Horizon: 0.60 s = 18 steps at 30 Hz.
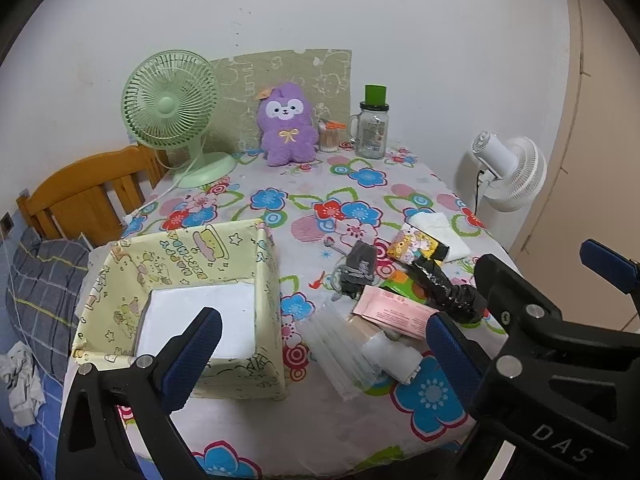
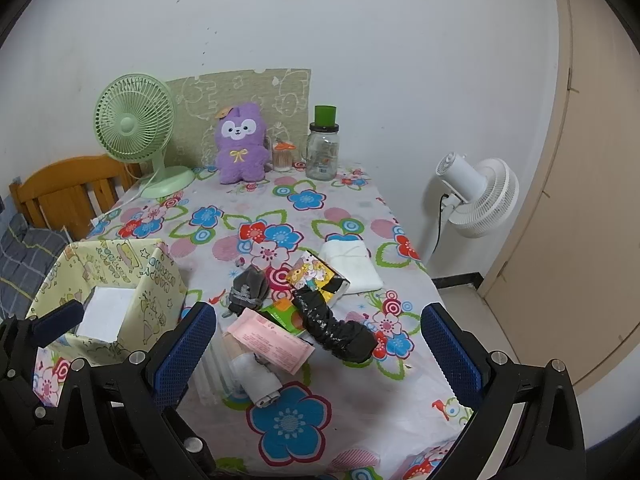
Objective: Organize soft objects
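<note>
A yellow patterned box [image 1: 180, 264] [image 2: 156, 280] with a white block [image 1: 200, 320] inside stands at the table's left. To its right lies a pile: a grey fabric bundle [image 1: 360, 272] [image 2: 248, 292], a crumpled black bag [image 1: 448, 288] [image 2: 336, 328], a pink packet [image 1: 400, 312] [image 2: 272, 340], a cartoon tissue pack [image 1: 416, 246] [image 2: 316, 276], a white folded cloth [image 1: 440, 228] [image 2: 352, 264] and a white roll [image 1: 392, 356] [image 2: 260, 380]. A purple plush [image 1: 286, 124] [image 2: 240, 144] sits at the back. My left gripper [image 1: 320, 356] hovers open between the box and the pile. My right gripper [image 2: 320, 350] is open above the pile's near side. Both hold nothing.
At the back stand a green desk fan [image 1: 168, 108], a glass jar with a green lid [image 1: 372, 128] and a small toothpick jar [image 1: 330, 138]. A white floor fan [image 2: 476, 196] and a beige door [image 2: 592, 200] are right of the table. A wooden headboard [image 1: 80, 196] is on the left.
</note>
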Motion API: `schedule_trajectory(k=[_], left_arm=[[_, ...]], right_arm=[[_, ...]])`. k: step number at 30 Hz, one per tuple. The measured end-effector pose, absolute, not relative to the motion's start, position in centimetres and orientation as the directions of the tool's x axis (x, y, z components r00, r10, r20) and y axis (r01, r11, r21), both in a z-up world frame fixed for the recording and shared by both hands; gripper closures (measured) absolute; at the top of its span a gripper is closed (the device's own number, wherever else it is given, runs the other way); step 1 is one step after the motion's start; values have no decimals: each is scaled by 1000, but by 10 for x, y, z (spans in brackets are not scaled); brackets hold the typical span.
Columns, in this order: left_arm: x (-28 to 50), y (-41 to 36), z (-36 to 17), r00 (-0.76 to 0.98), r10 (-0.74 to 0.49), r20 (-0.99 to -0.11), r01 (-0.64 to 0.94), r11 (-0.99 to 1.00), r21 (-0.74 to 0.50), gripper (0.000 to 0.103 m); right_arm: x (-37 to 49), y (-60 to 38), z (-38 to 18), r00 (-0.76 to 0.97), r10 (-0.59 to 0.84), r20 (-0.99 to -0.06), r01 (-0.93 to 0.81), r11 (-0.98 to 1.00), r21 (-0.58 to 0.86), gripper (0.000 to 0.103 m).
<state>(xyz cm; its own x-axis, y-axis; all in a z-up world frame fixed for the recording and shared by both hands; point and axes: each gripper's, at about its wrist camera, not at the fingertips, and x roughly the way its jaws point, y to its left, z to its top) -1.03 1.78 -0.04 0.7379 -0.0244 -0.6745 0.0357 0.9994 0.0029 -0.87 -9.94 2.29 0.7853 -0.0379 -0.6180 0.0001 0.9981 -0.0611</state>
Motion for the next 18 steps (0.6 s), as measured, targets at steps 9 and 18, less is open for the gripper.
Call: schedule_trajectory(k=[9,18], left_arm=[[-6,21,-2,733,-35,-679,37,999,-11,0],[-7,18,-3,744,-28,-668,39,999,2,2]], right_arm=[[-8,-99,23,782,-34,-623,-2,998,-57,0],[-6,-101,21,780,-32,-626,-6,998,-59,0]])
